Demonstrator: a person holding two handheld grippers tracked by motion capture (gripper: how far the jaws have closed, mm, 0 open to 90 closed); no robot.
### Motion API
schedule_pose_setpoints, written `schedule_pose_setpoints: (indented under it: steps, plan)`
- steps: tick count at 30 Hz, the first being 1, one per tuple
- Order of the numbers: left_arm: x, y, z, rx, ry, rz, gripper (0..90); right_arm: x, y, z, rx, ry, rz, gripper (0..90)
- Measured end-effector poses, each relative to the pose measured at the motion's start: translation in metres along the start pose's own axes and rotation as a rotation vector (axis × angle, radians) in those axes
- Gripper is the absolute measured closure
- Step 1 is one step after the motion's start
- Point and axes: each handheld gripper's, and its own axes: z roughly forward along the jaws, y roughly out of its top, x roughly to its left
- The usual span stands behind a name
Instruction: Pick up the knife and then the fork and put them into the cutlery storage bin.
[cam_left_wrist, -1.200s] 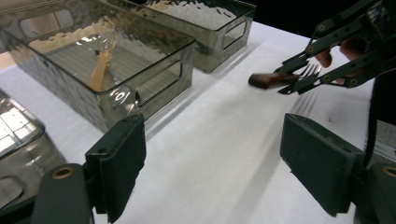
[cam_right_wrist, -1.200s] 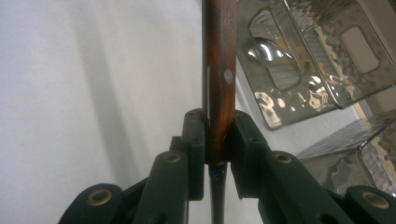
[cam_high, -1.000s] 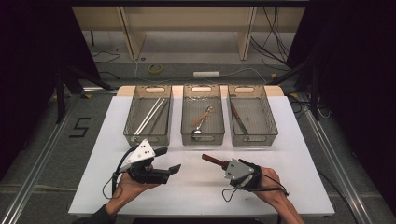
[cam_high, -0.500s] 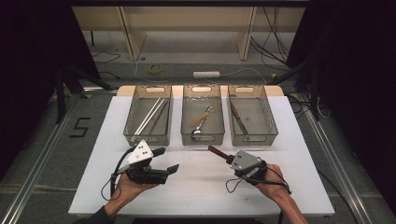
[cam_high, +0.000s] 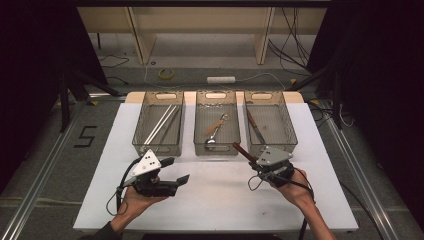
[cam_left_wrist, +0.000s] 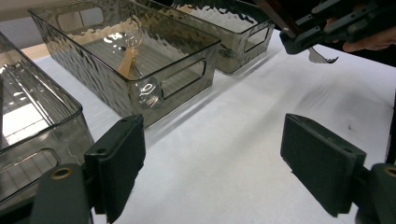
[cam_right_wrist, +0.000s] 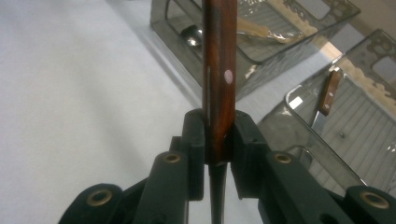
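Sorting by type explained the layout: three clear bins (cam_high: 265, 148) stood abreast at twelve o'clock, holding two chopsticks (cam_high: 159, 125), one spoon (cam_high: 215, 131) and one knife (cam_high: 255, 127). Right gripper (cam_high: 256, 162), at four o'clock, was clamped on a wooden-handled fork (cam_right_wrist: 219, 70), handle aimed toward the bins. Left gripper (cam_high: 175, 170), at eight o'clock, rested wide open, holding nothing.

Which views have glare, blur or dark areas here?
High view: black surround, evenly lit white table. Left gripper view: glare on the rippled middle bin; near jaws soft. Right gripper view: wooden handle sharp at the clamp, bins behind blurred, spoon glinting.
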Motion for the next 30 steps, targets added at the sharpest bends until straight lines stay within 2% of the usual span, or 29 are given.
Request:
schedule_pose_setpoints:
  steps: [5,13,16,30]
  plan:
    - [0.001,-0.001,0.000,0.000,0.002,-0.007,21.4,-0.015,0.000,-0.002,-0.004,-0.004,0.075,77.9]
    - [0.002,-0.001,-0.001,0.002,0.006,-0.008,21.3,-0.040,0.005,-0.005,-0.018,-0.017,0.161,77.9]
    - [0.003,-0.002,-0.002,0.000,0.010,-0.011,21.3,-0.050,0.008,-0.003,-0.028,-0.014,0.208,77.9]
    - [0.003,-0.002,-0.003,-0.004,0.013,-0.011,21.2,-0.093,0.032,0.004,-0.036,-0.001,0.324,77.9]
